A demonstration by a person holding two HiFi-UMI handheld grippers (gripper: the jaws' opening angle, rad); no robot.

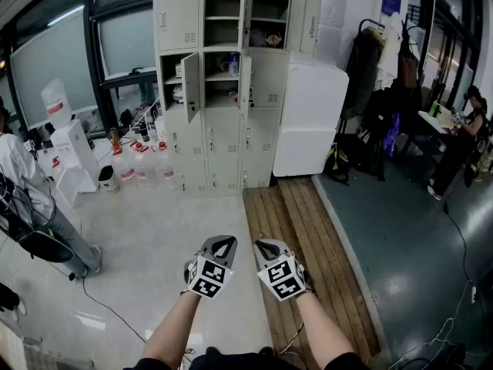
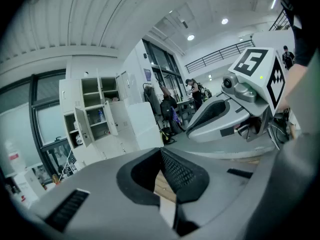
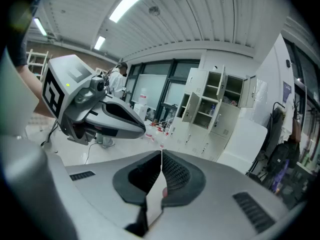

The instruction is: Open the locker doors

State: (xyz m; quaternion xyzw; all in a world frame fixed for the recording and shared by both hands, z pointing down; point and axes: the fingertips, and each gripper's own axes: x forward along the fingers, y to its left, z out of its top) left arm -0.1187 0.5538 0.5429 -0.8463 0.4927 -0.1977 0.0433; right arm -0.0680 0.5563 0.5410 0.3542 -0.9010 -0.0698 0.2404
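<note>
The pale grey locker cabinet (image 1: 222,141) stands against the far wall, well ahead of both grippers. Its two top compartments (image 1: 223,18) on the right stand open, with their doors (image 1: 302,21) swung out. In the row below, two more doors (image 1: 191,87) hang ajar, showing shelves with small items. The lower doors are closed. My left gripper (image 1: 223,247) and right gripper (image 1: 268,247) are held side by side low in the head view, over the floor. Both are shut with nothing between the jaws. The cabinet (image 2: 92,114) appears small in the left gripper view, and the cabinet (image 3: 212,104) likewise in the right gripper view.
A white box-like cabinet (image 1: 310,122) stands right of the lockers. Wooden planks (image 1: 304,237) run toward it. Plastic bottles (image 1: 142,168) and white boxes (image 1: 69,156) crowd the left. A person (image 1: 35,199) stands at left, another (image 1: 462,141) at right near hung coats (image 1: 377,75).
</note>
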